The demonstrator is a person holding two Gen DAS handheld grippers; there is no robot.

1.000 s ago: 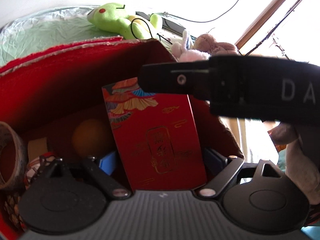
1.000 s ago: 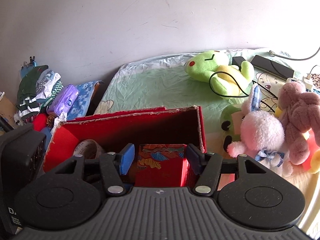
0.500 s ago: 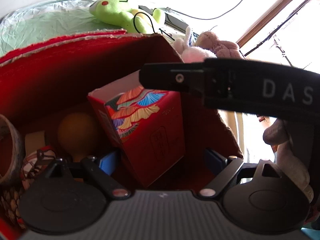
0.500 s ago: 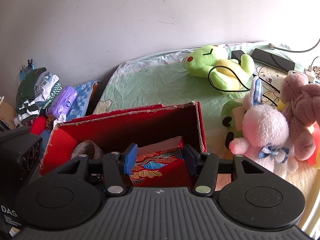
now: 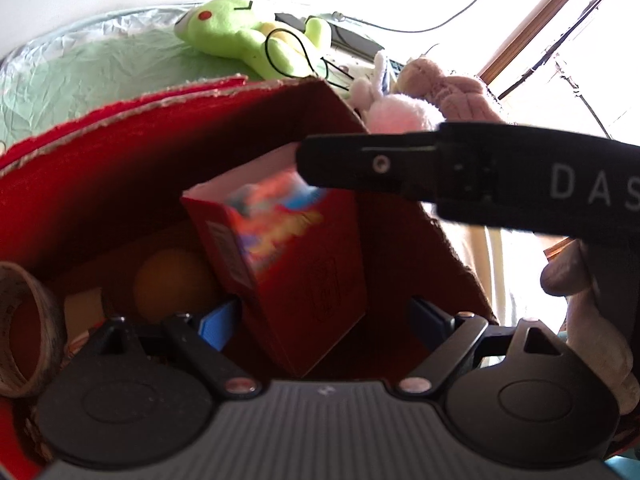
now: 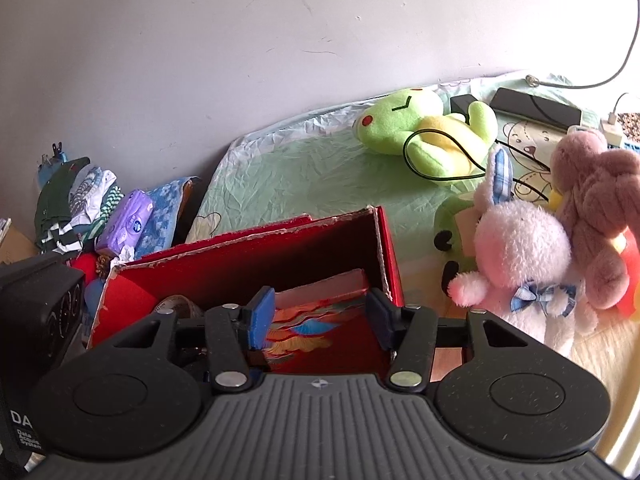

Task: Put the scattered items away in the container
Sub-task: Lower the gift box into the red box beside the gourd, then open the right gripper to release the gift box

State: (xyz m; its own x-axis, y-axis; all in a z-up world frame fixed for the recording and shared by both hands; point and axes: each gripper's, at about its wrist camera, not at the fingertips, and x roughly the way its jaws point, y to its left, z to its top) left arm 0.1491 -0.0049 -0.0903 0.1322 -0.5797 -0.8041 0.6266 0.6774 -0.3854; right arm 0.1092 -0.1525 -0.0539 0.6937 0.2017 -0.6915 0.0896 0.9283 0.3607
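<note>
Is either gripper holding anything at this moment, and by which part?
Nothing appears held. The left gripper and right gripper are both open around the tilted red packet inside the red box.

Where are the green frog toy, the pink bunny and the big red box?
green frog toy (image 6: 424, 128): right wrist view, on its belly.
pink bunny (image 6: 520, 248): right wrist view, on its fluffy head.
big red box (image 6: 388, 256): right wrist view, on its right outer wall.

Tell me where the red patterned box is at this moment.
The red patterned box is inside the red container, tilted, at its right end, with an orange ball to its left.
</note>
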